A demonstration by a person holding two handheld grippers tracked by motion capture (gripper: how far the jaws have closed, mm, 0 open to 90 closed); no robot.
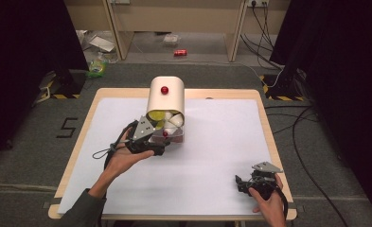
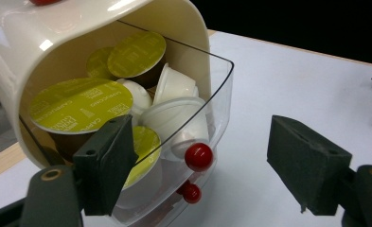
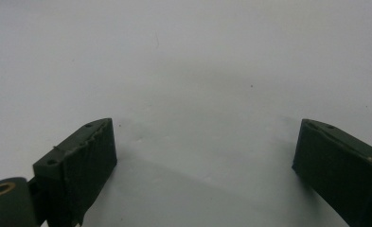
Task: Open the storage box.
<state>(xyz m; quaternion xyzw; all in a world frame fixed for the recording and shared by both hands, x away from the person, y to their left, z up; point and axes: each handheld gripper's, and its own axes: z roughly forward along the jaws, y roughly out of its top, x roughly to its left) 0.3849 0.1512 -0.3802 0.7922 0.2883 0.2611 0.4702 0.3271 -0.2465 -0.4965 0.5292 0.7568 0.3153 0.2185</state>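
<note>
Grey carpet floor [image 1: 27, 156] w/ cables [image 1: 306, 142], black curtains [image 1: 22, 42] both sides, wood furniture [image 1: 174, 19] at back.

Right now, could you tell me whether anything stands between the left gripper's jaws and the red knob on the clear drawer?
Nothing visible does. The left gripper stands open, and the red knob on the clear drawer shows in the gap between its jaws, untouched. The capsules lie behind the drawer's front.

Red can [image 1: 180, 52] on floor beyond table [image 1: 221, 93]

The bin [image 1: 166, 97] stands on the table [image 1: 221, 142], behind the left gripper [image 1: 148, 135]; capsules [image 2: 82, 104] lie in it; the right gripper [image 1: 250, 182] sits well apart, near the front right corner.
</note>
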